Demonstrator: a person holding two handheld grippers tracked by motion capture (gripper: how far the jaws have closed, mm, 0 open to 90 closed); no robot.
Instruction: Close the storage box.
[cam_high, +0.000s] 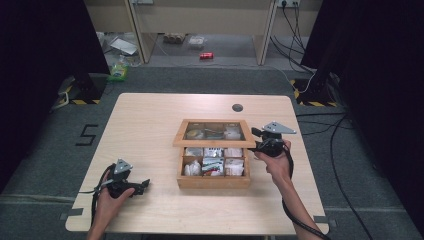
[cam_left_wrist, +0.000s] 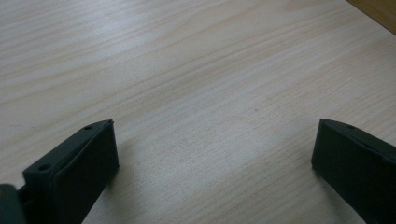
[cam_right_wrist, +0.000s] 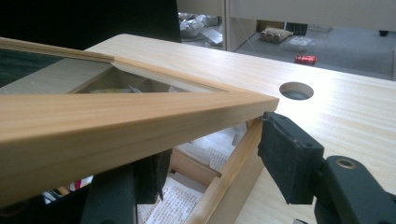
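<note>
A wooden box (cam_high: 214, 182) with several compartments of small packets (cam_high: 214, 160) stands right of the table's middle. Its glass-paned lid (cam_high: 215, 142) is raised part way, front edge up. My right gripper (cam_high: 256, 142) is at the lid's front right corner. In the right gripper view the lid frame (cam_right_wrist: 116, 116) lies across and above the left jaw, and its corner tip meets the top of the right jaw; the right gripper (cam_right_wrist: 212, 140) stands open, its pads not pressing the frame. My left gripper (cam_high: 145, 184) rests on the table at the front left, open (cam_left_wrist: 215, 140) and holding nothing.
The light wooden table (cam_high: 150, 120) has a round cable hole (cam_high: 237, 107) behind the box. Bare tabletop lies between the left gripper and the box. The box's right wall (cam_right_wrist: 233, 172) runs just below the right jaw. A red can (cam_high: 206, 56) and clutter lie on the floor beyond.
</note>
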